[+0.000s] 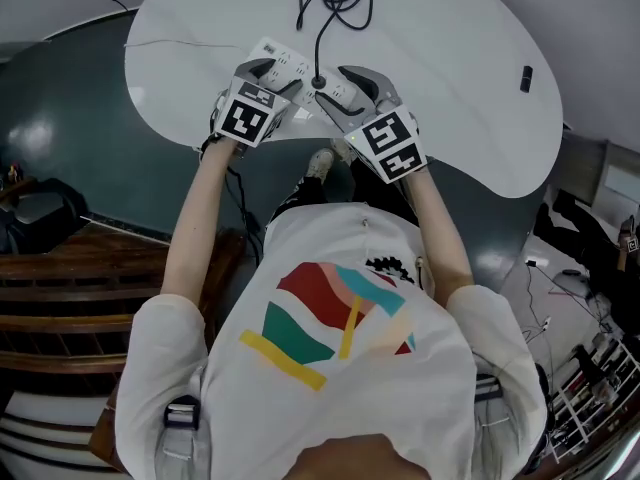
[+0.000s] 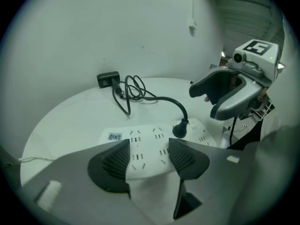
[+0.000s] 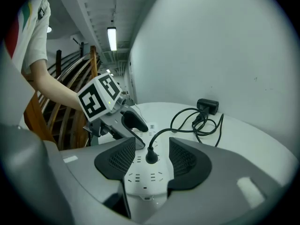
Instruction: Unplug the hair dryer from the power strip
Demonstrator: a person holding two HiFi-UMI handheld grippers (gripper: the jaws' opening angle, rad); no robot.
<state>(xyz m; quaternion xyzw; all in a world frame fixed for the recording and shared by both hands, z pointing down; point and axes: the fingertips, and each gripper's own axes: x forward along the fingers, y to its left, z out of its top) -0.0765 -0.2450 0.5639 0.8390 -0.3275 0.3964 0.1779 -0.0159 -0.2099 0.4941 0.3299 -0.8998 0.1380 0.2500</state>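
A white power strip (image 1: 296, 72) lies near the front edge of the white table (image 1: 450, 88). A black plug (image 3: 151, 156) sits in it. Its black cord (image 1: 322, 28) runs back to a loose coil beside a small black block (image 3: 207, 105). My right gripper (image 3: 152, 158) is open; the plug stands between its jaws and the pads are clear of it. My left gripper (image 2: 149, 156) is open too, low over the strip's (image 2: 140, 144) other end, with only bare sockets between its jaws. Whether it touches the strip I cannot tell. The left gripper view shows the plug (image 2: 180, 129) below the right gripper (image 2: 225, 95).
The table's curved front edge runs just under both grippers, with dark floor below. A wooden stair rail (image 1: 90, 288) is at the left. A small dark object (image 1: 526, 78) lies far right on the table, and a thin white wire (image 1: 180, 43) trails off its left side.
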